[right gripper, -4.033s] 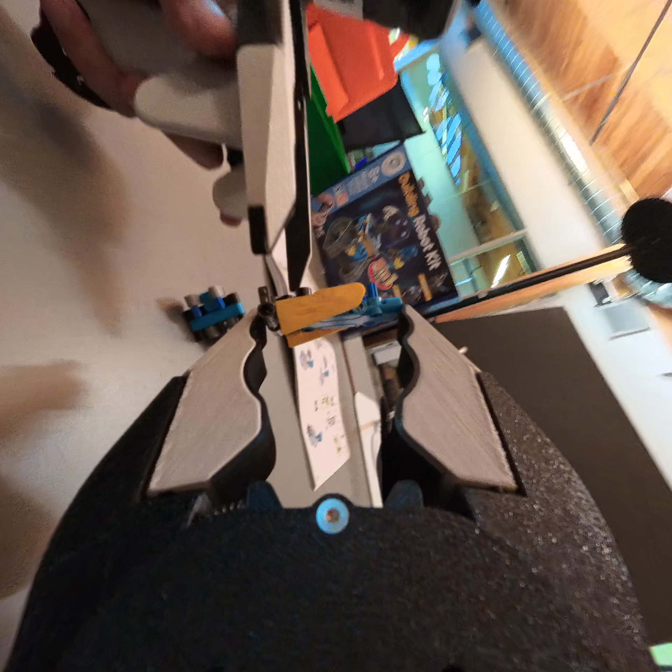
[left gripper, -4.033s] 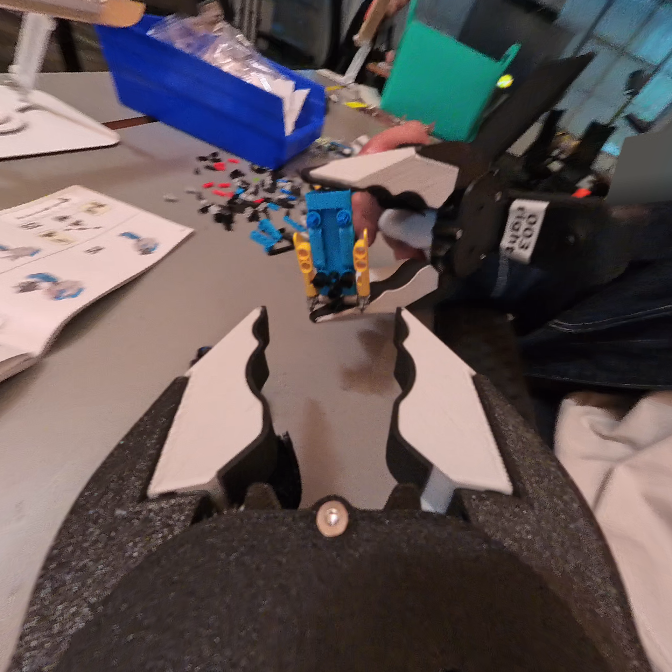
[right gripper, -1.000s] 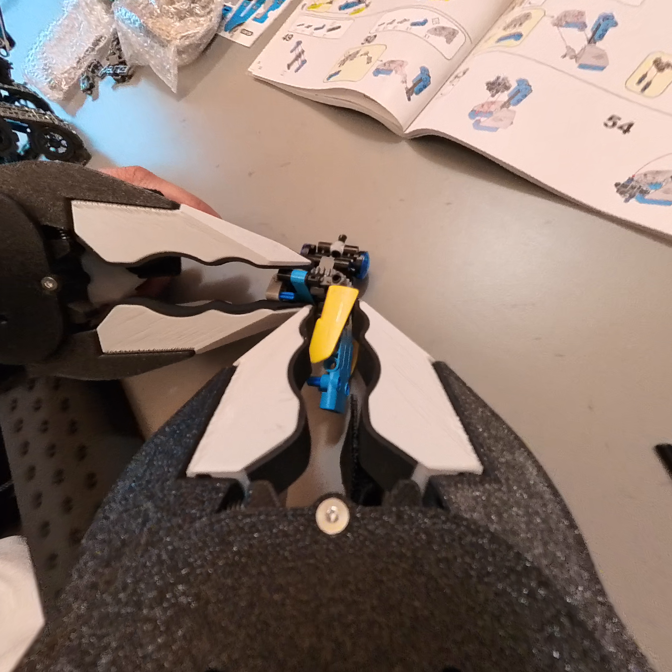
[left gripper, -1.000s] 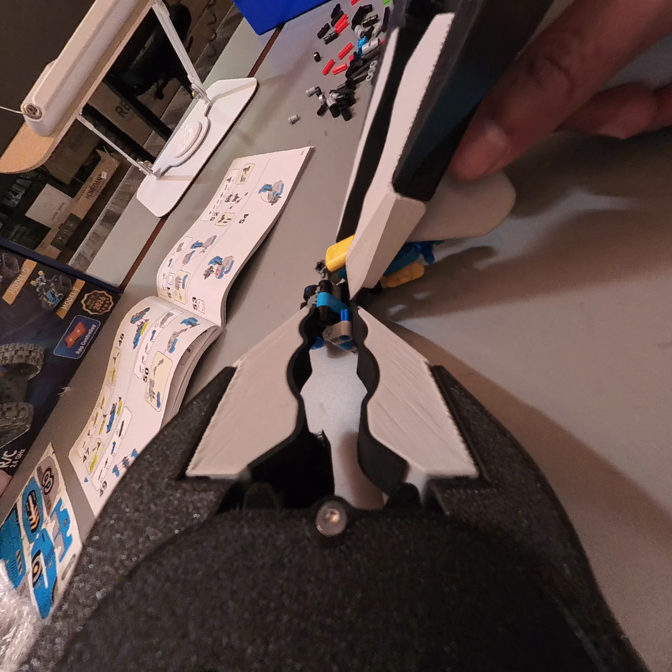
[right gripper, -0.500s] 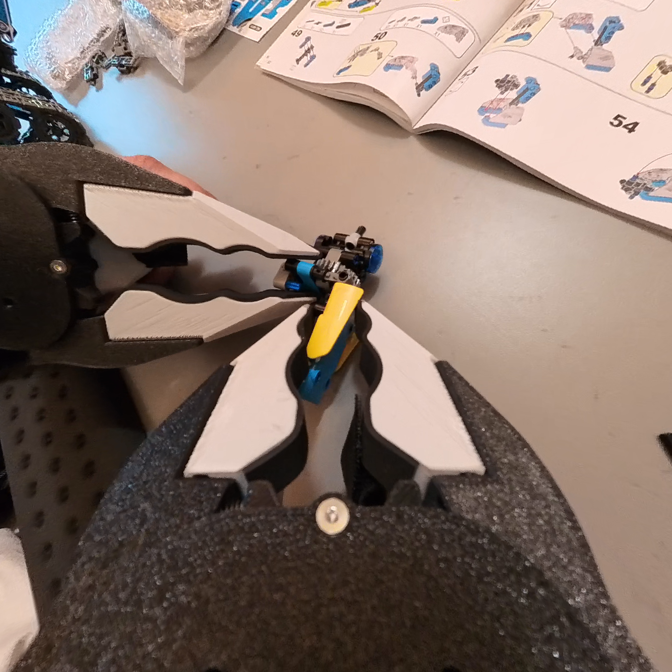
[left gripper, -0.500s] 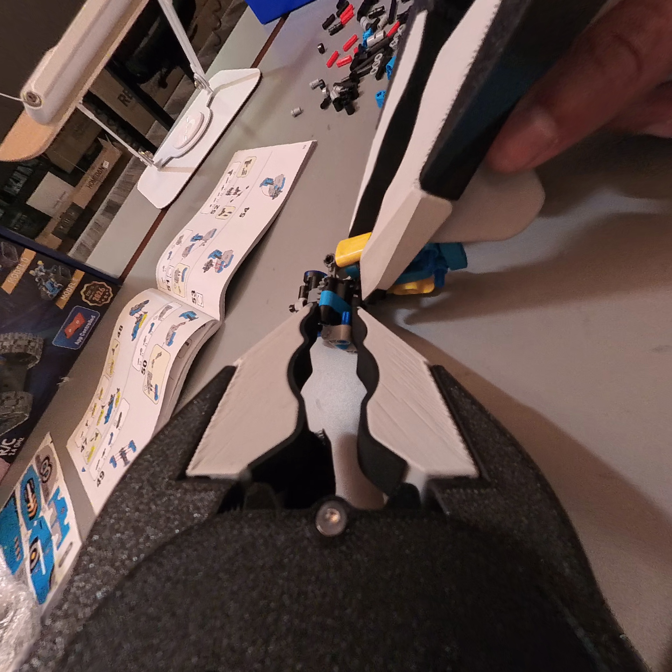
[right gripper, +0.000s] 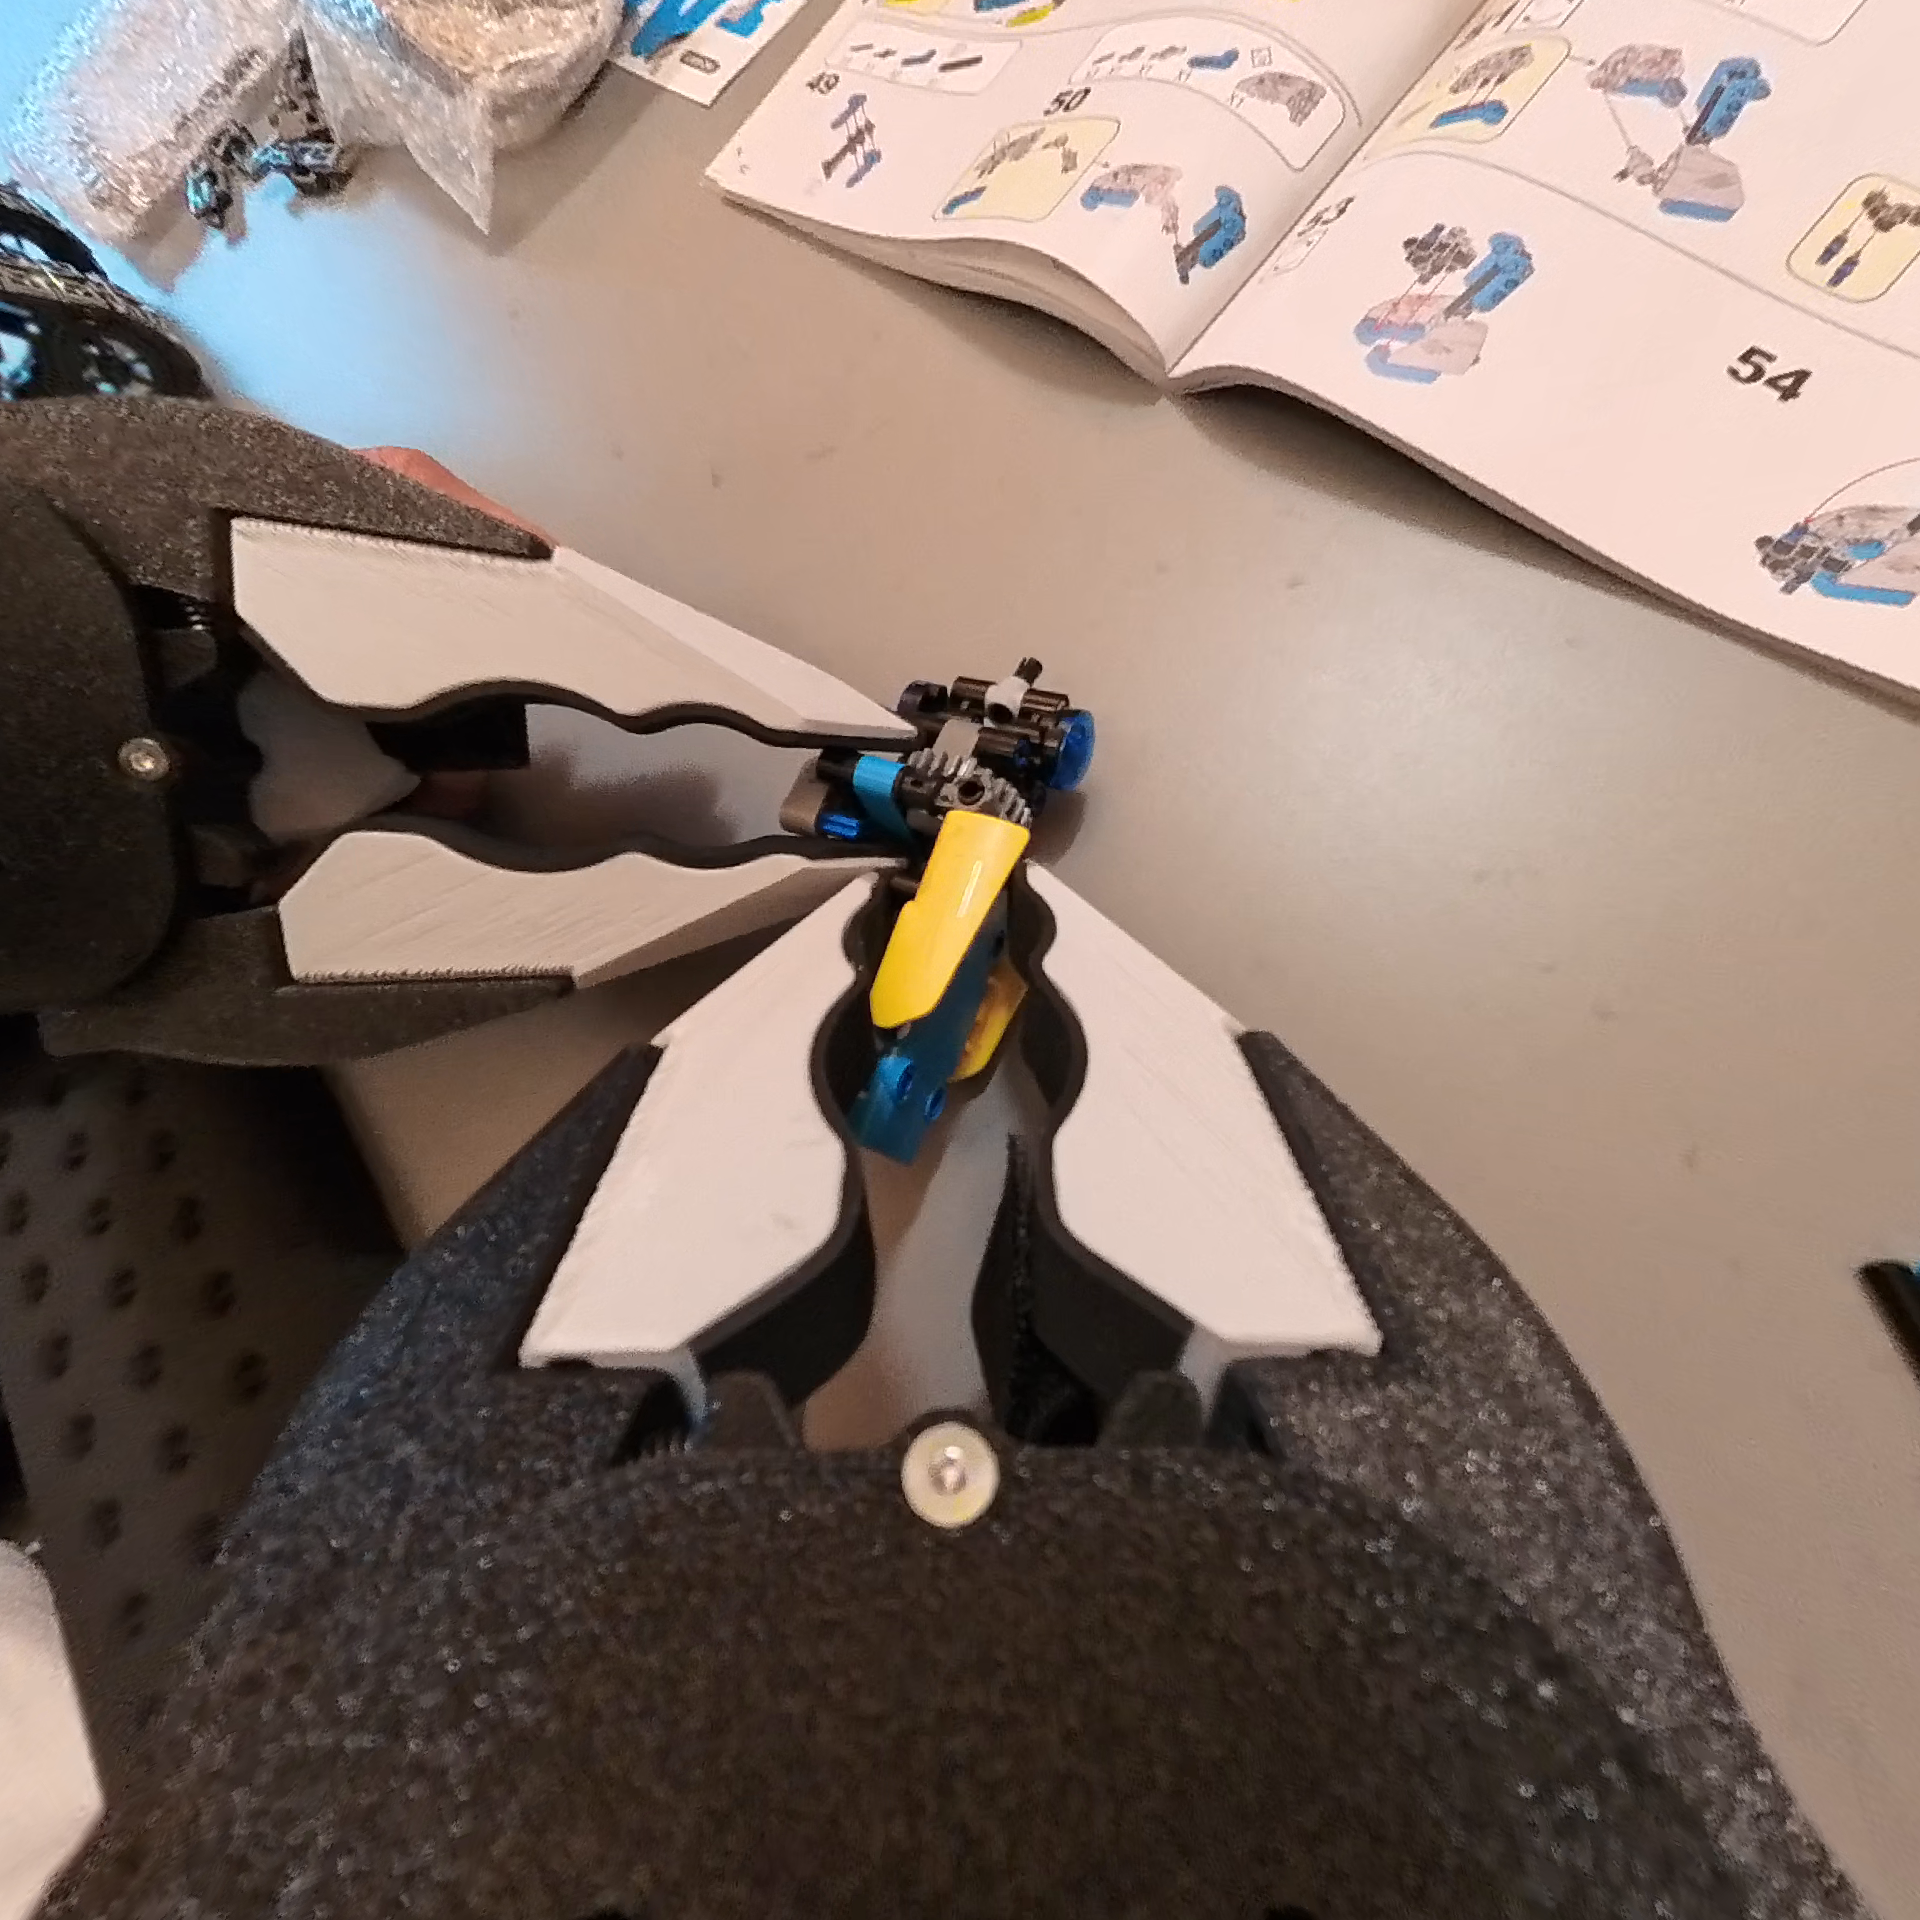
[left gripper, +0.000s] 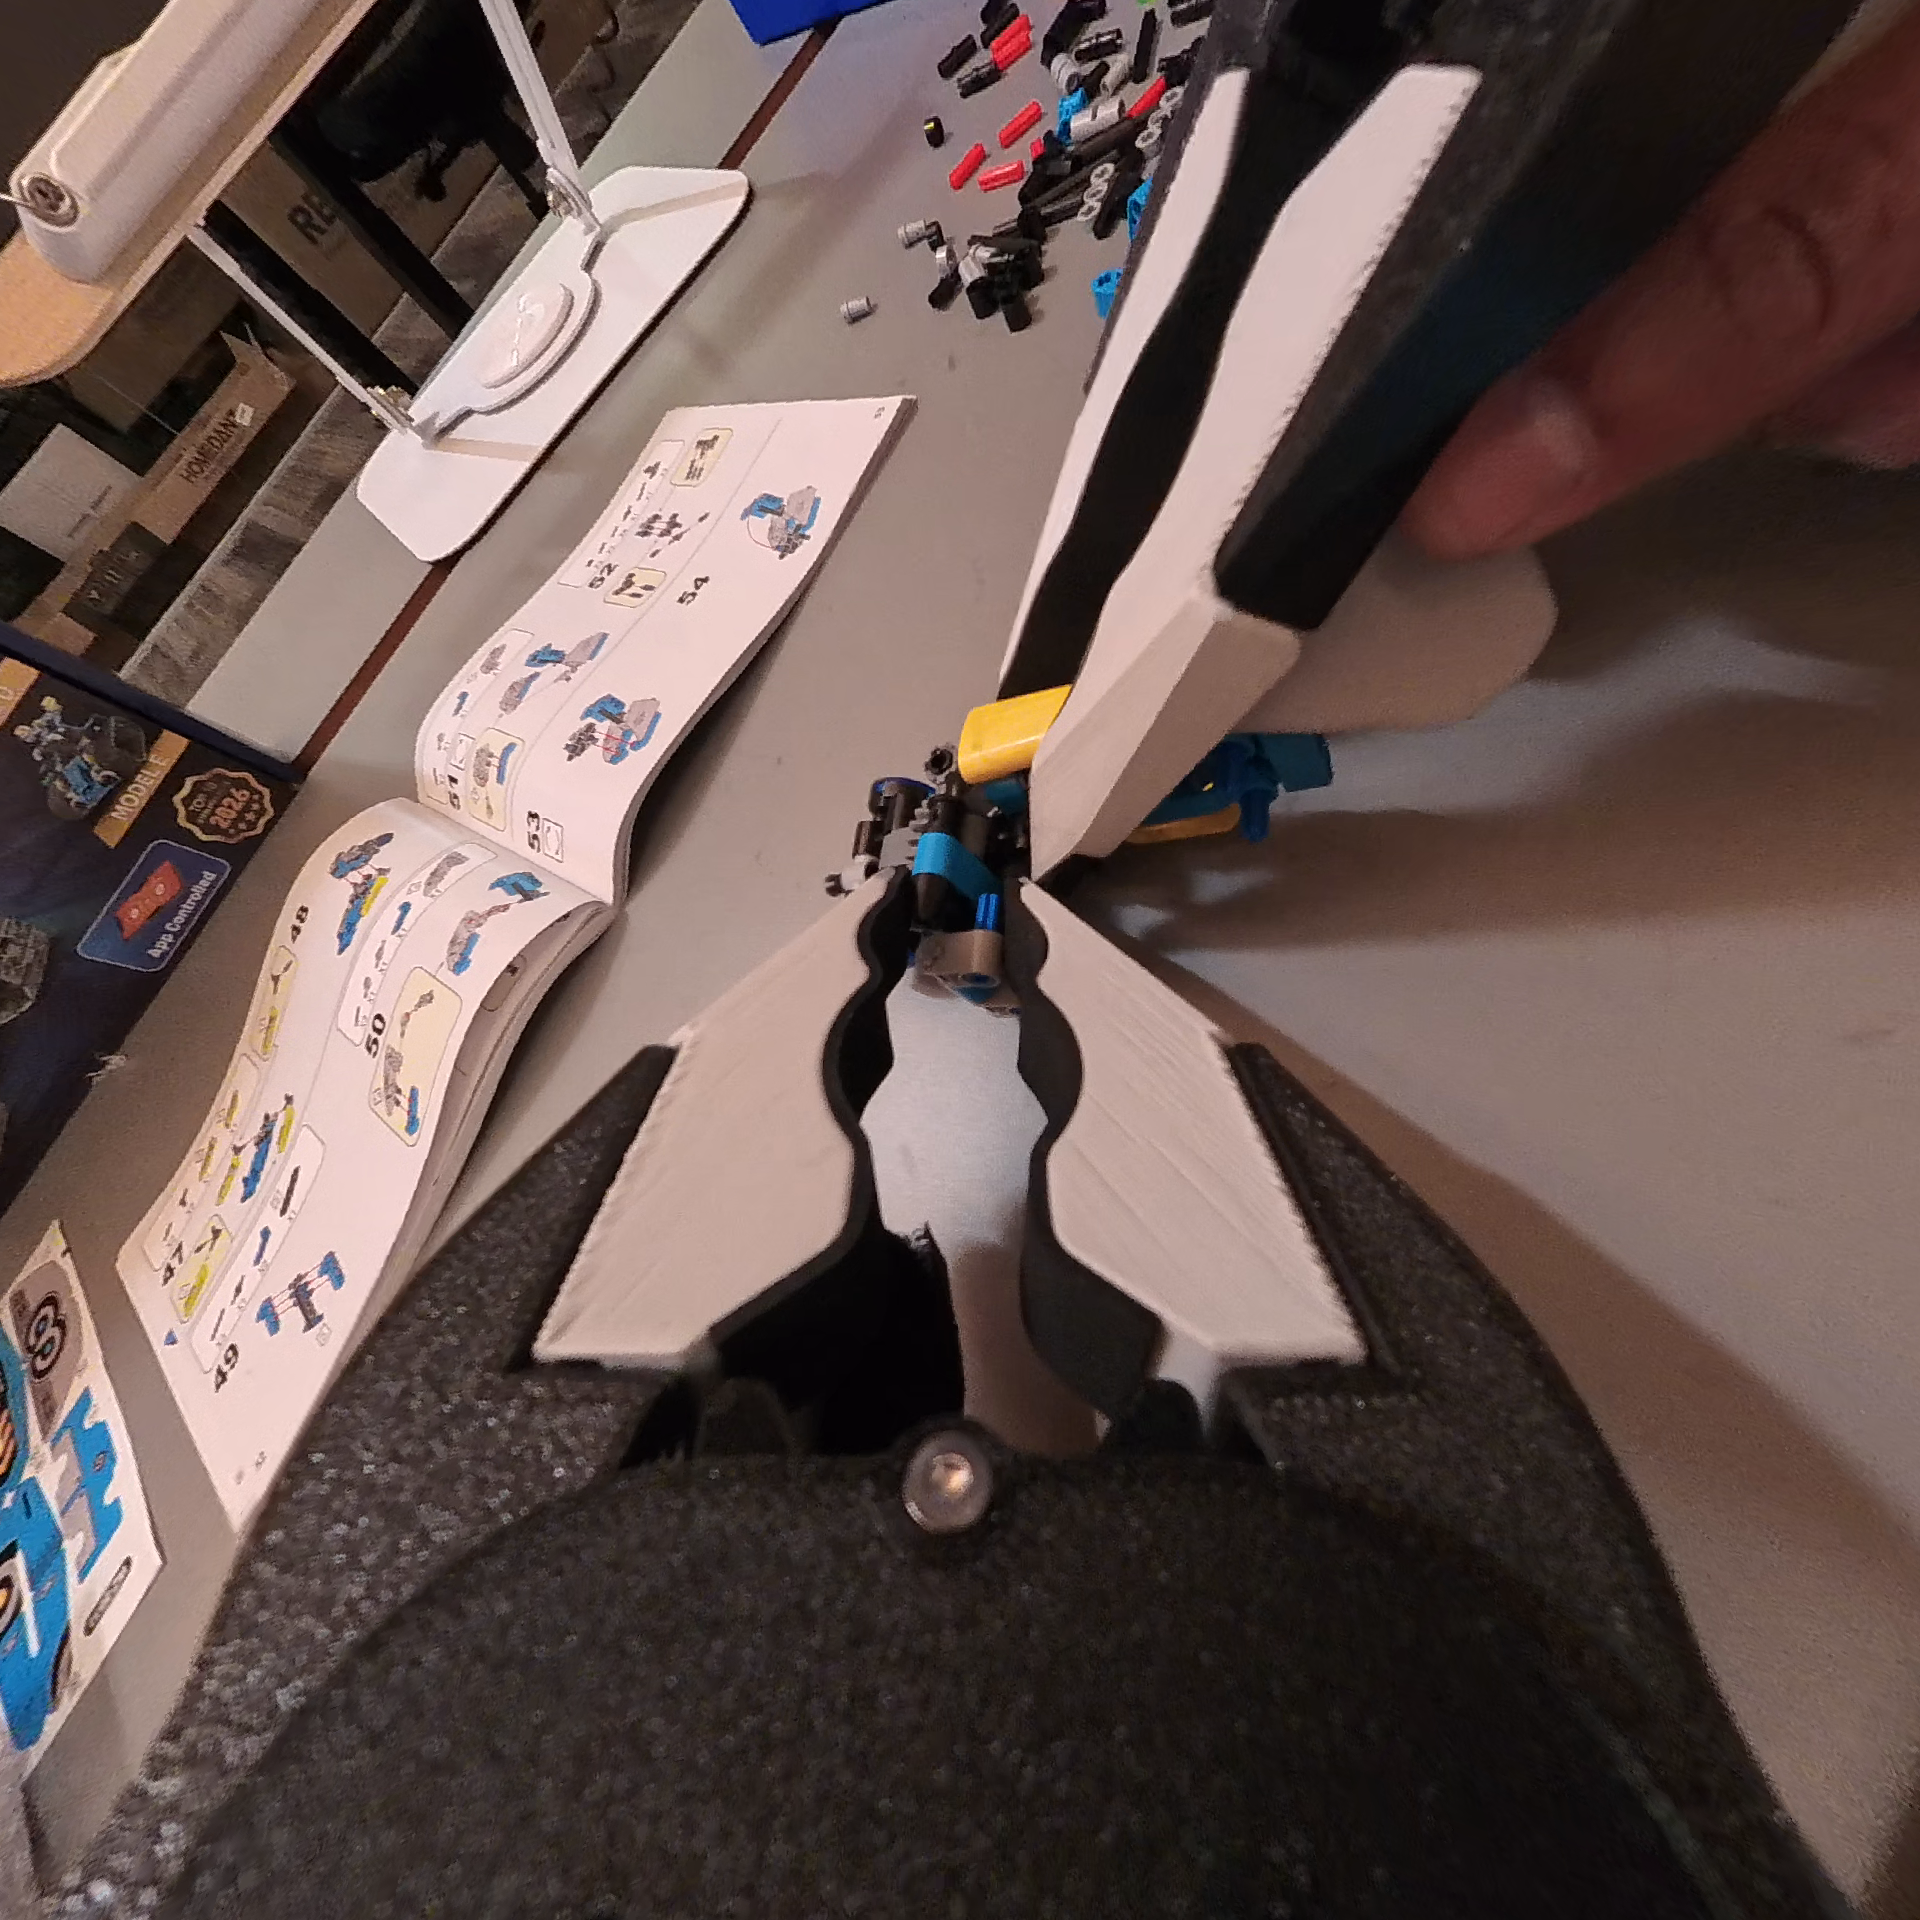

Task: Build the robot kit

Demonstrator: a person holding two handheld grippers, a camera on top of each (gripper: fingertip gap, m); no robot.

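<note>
Since 4 s ago both grippers have come down from mid-air to the table point(left gripper: 1558, 1091), and the left one, then spread wide and empty, has clamped on the small assy; over the last sec hardly any shift.

Containers: a clear plastic bag point(right gripper: 343, 94) w/ dark and blue parts inside lies far from the instruction booklet point(right gripper: 1507, 270), at the right wrist view's top left. A corner of a blue bin point(left gripper: 800, 16) shows beyond the loose pile of black, red and blue pins point(left gripper: 1049, 177); contents not visible.

Left gripper point(left gripper: 951, 904): nearly closed, tips pinching a small black/blue gear sub-assembly point(left gripper: 951, 883) just off the booklet's point(left gripper: 499, 831) near edge, to its right in the left wrist view. In the right wrist view the same gripper point(right gripper: 883, 800) comes in from the left w/ the sub-assembly point(right gripper: 956, 769) at its tips.

Right gripper point(right gripper: 951, 904): narrowed down, grasping a yellow-and-blue brick assembly point(right gripper: 935, 966) between its fingers; the yellow nose touches the gear sub-assembly. Seen from the left wrist cam, this gripper point(left gripper: 1039, 831) comes down steeply from the top right, a hand point(left gripper: 1714, 312) on it, yellow part point(left gripper: 1008, 727) poking out beside its tip.

Also beyond the booklet: white lamp base point(left gripper: 540, 343); a dark kit box point(left gripper: 94, 831) on its far side from the grippers.
</note>
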